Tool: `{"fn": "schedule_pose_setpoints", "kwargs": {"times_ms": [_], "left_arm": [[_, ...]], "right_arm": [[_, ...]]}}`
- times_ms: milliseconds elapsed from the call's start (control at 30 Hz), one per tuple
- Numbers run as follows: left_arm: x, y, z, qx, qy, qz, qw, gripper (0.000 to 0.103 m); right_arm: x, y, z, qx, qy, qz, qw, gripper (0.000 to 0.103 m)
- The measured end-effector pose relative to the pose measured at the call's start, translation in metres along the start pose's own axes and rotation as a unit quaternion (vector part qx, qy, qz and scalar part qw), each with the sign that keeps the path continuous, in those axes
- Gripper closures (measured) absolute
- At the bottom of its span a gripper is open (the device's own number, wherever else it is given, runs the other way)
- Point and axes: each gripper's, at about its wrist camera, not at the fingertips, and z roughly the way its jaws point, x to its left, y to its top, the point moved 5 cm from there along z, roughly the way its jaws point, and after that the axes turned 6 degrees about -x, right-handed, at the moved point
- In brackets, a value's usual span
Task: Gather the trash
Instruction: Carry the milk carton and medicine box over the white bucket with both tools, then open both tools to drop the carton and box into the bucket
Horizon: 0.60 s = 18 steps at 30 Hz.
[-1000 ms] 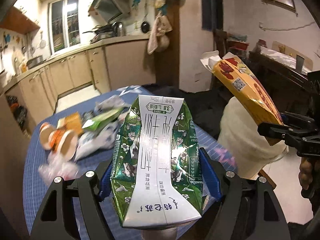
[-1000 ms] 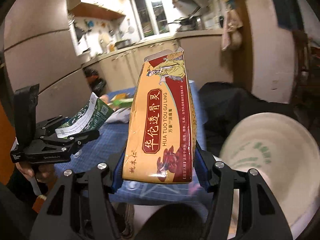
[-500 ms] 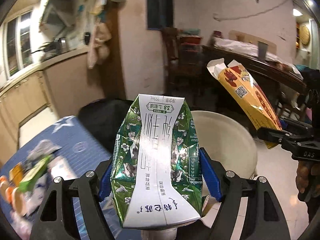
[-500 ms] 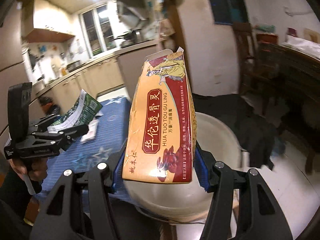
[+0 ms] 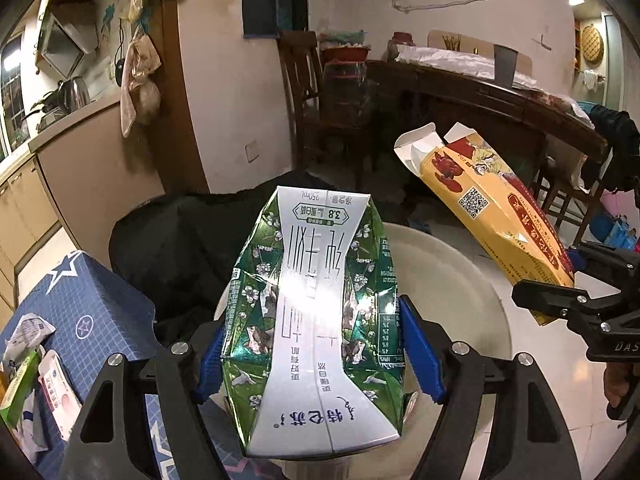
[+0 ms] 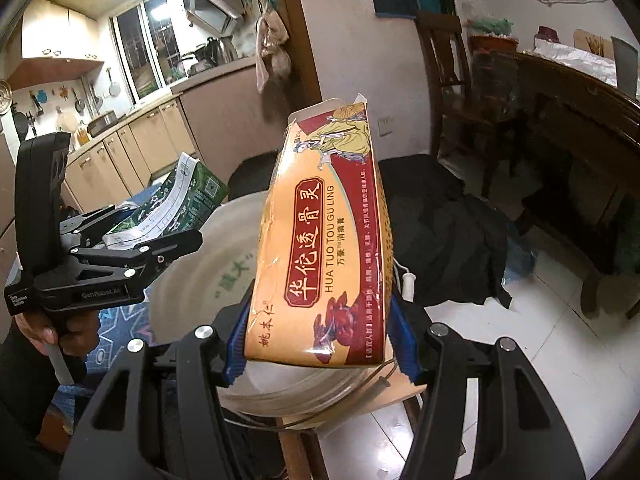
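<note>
Above the pale bin [image 5: 472, 280], the left gripper [image 5: 316, 344] pinches a crumpled, light milk carton [image 5: 312, 304] by its sides while the right gripper [image 6: 320, 340] clamps a flimsy, open-ended yellow box [image 6: 324, 248] near its base.

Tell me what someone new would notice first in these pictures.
Two pieces of trash fill the views: a crumpled green milk carton clamped in the left gripper, and a yellow medicine box clamped in the right gripper. Both hang over a wide cream bucket beside the blue table.
</note>
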Motion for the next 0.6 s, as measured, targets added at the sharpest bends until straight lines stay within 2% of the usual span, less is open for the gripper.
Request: {"fn": "schedule_pose_setpoints", "kwargs": {"times_ms": [433, 533, 600], "left_arm": [[0.009, -0.008, 0.015, 0.019, 0.003, 0.004, 0.9998, 0.026], [0.010, -0.007, 0.016, 0.009, 0.012, 0.010, 0.9998, 0.018], [0.012, -0.006, 0.014, 0.003, 0.012, 0.009, 0.9999, 0.014]], "right_arm": [[0.005, 0.000, 0.035, 0.042, 0.019, -0.033, 0.998, 0.046], [0.003, 0.000, 0.035, 0.034, 0.018, -0.039, 0.998, 0.031], [0.001, 0.001, 0.035, 0.031, 0.016, -0.038, 0.999, 0.031]]}}
